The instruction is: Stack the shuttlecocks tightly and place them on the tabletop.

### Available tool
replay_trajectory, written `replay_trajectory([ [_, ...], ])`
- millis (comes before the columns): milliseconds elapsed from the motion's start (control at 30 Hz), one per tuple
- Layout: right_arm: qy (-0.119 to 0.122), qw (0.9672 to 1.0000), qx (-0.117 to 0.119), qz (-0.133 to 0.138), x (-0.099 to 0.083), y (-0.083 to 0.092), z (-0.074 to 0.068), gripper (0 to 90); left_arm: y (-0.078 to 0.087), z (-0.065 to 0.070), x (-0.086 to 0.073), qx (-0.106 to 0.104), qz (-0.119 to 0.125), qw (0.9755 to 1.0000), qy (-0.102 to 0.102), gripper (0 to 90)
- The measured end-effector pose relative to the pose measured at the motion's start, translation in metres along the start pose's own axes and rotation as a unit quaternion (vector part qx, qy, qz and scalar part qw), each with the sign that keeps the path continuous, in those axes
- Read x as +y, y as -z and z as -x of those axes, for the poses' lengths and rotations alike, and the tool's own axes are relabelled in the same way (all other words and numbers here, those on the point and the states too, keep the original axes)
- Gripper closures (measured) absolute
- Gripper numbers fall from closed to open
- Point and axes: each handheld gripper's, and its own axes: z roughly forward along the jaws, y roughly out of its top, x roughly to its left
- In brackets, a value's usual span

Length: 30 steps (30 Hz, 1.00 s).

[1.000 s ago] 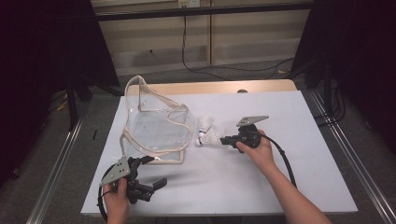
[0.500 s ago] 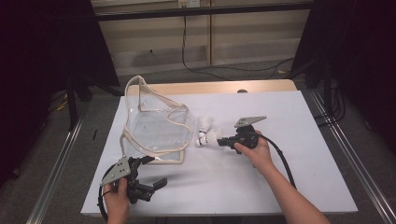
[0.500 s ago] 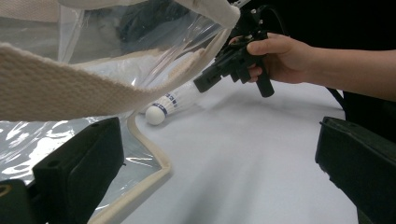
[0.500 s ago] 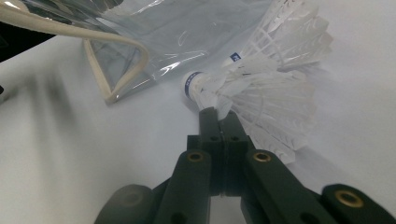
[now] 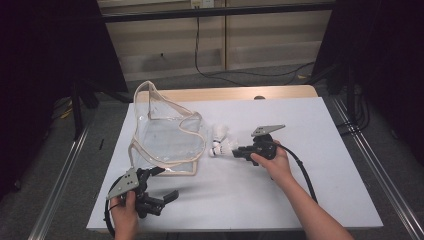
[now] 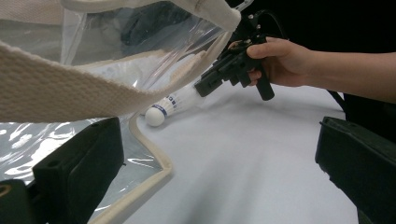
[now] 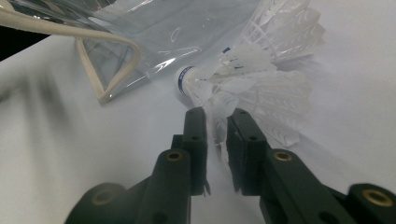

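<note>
Item: shuttlecock (image 7: 252, 88), lying on worktop (image 5: 310, 200) beside clear bag (image 5: 167, 137). Right tool (image 7: 215, 122) jaws just been easing apart, feather skirt btwn them, grip loosening. Left tool (image 5: 160, 186) spread, idling. Risk: feathers crushing or shuttle slipping w/ re-grip.

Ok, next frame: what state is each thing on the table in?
Clear bag: lying on the table, mouth open, handle standing up.
Shuttlecocks: two, on their sides beside the bag, outside it.
Right hand-held gripper: jaws narrowly apart around one shuttlecock's feathers, just been opening.
Left hand-held gripper: open, holding nothing, one jaw over the bag's edge.
</note>
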Motion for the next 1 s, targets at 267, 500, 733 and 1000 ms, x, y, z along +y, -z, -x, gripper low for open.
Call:
replay_trajectory([
  [267, -0.008, 0.9998, -0.017, 0.012, 0.003, 0.011, 0.002, 51.9, 0.0, 0.001, 0.0, -0.001, -0.001, 1.0, -0.001, 1.3],
  [500, -0.01, 0.9994, -0.022, 0.025, 0.006, 0.019, 0.001, 39.2, 0.001, 0.001, 0.001, 0.001, 0.002, 1.0, -0.002, 1.3],
  [733, -0.012, 0.9988, -0.029, 0.038, 0.008, 0.025, 0.003, 26.0, 0.003, 0.001, 0.001, 0.003, 0.003, 1.0, 0.0, 1.3],
  [1000, -0.024, 0.9972, -0.047, 0.052, 0.012, 0.033, 0.006, 15.0, 0.003, 0.002, 0.001, 0.004, 0.004, 1.0, 0.002, 1.3],
])
